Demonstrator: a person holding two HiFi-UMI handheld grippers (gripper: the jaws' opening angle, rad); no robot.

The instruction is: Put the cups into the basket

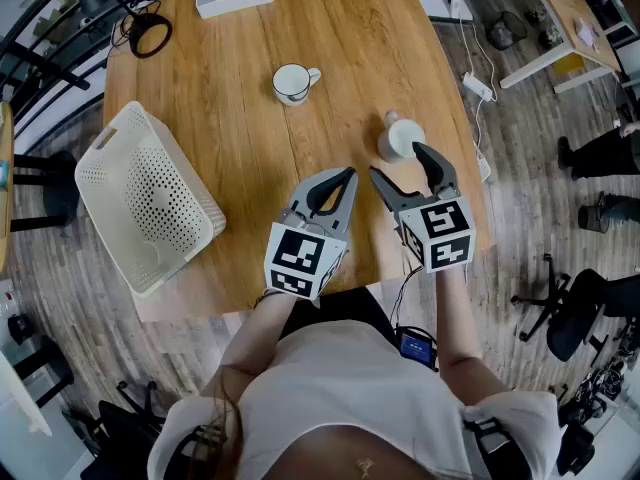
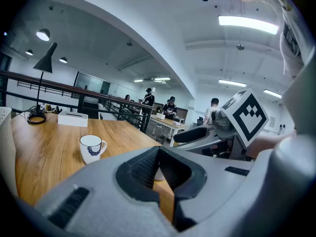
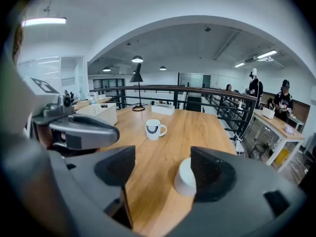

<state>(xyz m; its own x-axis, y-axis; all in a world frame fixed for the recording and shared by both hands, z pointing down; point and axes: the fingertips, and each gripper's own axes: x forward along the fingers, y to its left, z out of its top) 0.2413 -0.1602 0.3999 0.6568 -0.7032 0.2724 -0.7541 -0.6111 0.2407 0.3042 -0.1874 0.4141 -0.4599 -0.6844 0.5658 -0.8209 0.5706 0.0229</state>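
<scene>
Basket (image 1: 150, 200) on table (image 1: 240, 28) edge; handled cup (image 1: 293, 83), second cup (image 1: 400, 138) outside it.

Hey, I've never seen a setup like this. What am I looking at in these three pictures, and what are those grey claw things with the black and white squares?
There is no robot here. A person holds a grey two-jaw gripper in each hand, and the marker cubes are part of those grippers. The top-down picture comes from a camera on the person's head. The other two come from cameras riding on each gripper, looking along its jaws.

On the wooden table are a white perforated plastic basket, a white cup with a dark rim and a second plain white cup. That second cup lies just ahead of the right gripper, whose jaws stand apart. The left gripper has its jaws shut. Neither holds anything.
</scene>
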